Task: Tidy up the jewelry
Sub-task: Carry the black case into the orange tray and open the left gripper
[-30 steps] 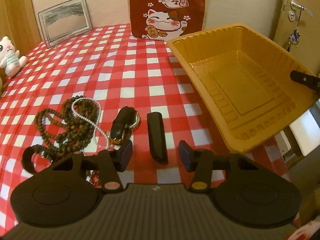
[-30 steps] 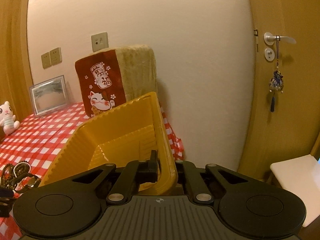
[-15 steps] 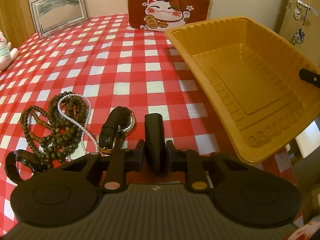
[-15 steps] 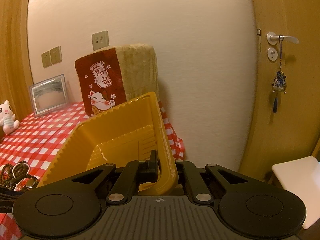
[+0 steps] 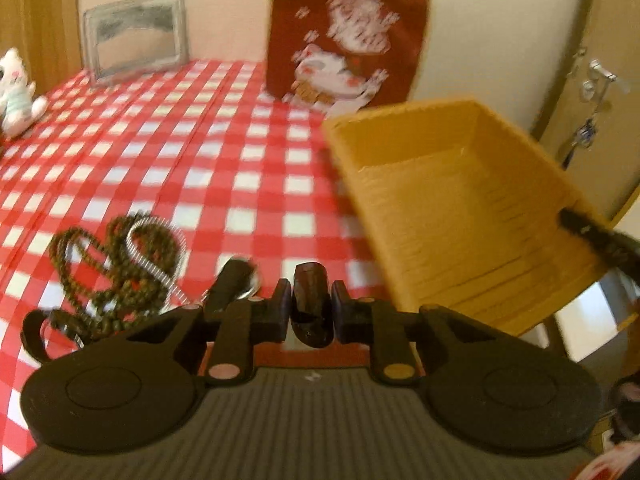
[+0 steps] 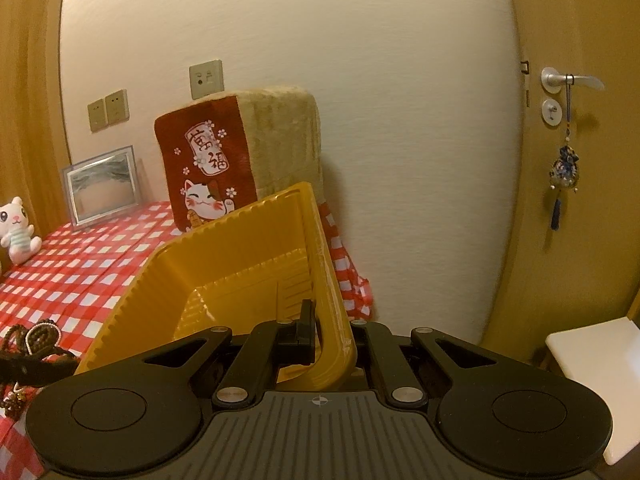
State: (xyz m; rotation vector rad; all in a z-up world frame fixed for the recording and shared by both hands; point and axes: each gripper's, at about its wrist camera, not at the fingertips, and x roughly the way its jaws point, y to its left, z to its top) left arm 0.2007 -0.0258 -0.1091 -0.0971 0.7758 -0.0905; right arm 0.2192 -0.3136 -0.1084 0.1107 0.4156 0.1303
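Observation:
My left gripper (image 5: 310,308) is shut on a dark oblong jewelry piece (image 5: 311,300) and holds it just above the red checked tablecloth (image 5: 200,160). To its left lie a watch (image 5: 230,284), a pile of dark bead necklaces (image 5: 116,264) and a pale bead strand (image 5: 150,262). My right gripper (image 6: 326,330) is shut on the near wall of the yellow tray (image 6: 240,276) and holds it tilted at the table's right edge. The tray (image 5: 460,208) shows empty in the left wrist view, to the right of my left gripper.
A lucky-cat cushion (image 5: 348,44) and a framed picture (image 5: 136,34) stand at the back of the table. A plush toy (image 5: 16,92) sits far left. A door with a hanging charm (image 6: 564,172) is on the right, a white stool (image 6: 600,360) below it.
My left gripper closed on the dark oblong piece and lifted it, tilting upward. The right gripper keeps hold of the tray with almost no movement.

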